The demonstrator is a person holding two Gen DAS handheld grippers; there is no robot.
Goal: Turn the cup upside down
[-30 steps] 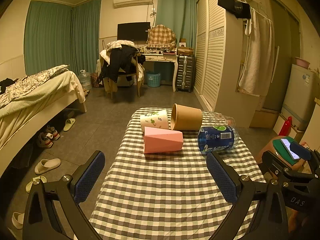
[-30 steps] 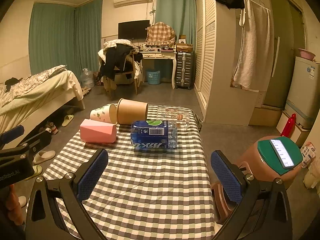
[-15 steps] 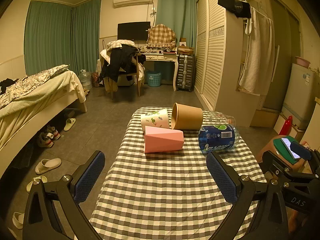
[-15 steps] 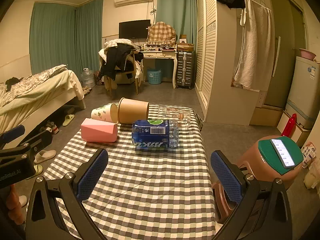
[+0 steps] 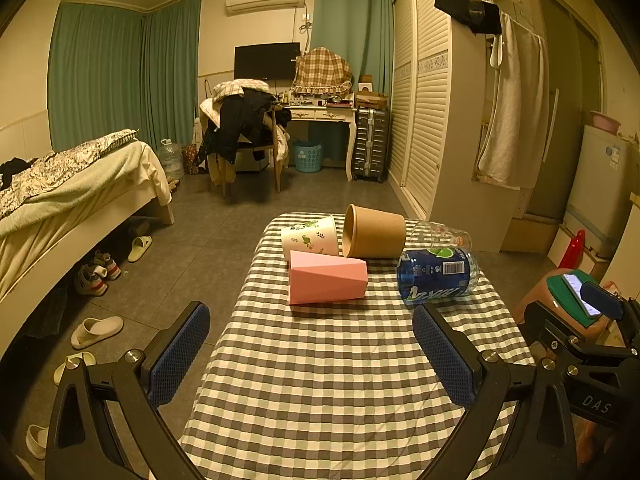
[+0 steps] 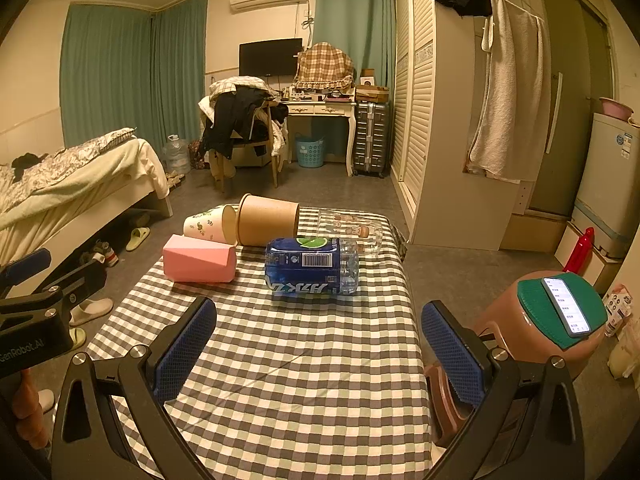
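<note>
Several cups lie on their sides at the far end of a checkered table [image 5: 328,380]: a pink faceted cup [image 5: 326,283], a white floral cup [image 5: 309,236], a brown paper cup [image 5: 376,231], a clear glass cup [image 5: 440,235] and a blue-labelled plastic cup [image 5: 436,276]. My left gripper [image 5: 312,356] is open and empty, well short of the pink cup. In the right wrist view the pink cup [image 6: 199,259], brown cup [image 6: 267,220], white cup [image 6: 209,224], glass cup [image 6: 352,231] and blue cup [image 6: 312,266] show. My right gripper [image 6: 318,350] is open and empty, before the blue cup.
A brown stool [image 6: 532,328] with a green lid and a phone [image 6: 566,306] stands right of the table. A bed [image 5: 60,192] and slippers [image 5: 96,330] are on the left. A wardrobe [image 5: 440,120] stands at the right.
Both grippers have crept slightly forward toward the cups. Nothing on the table has moved.
</note>
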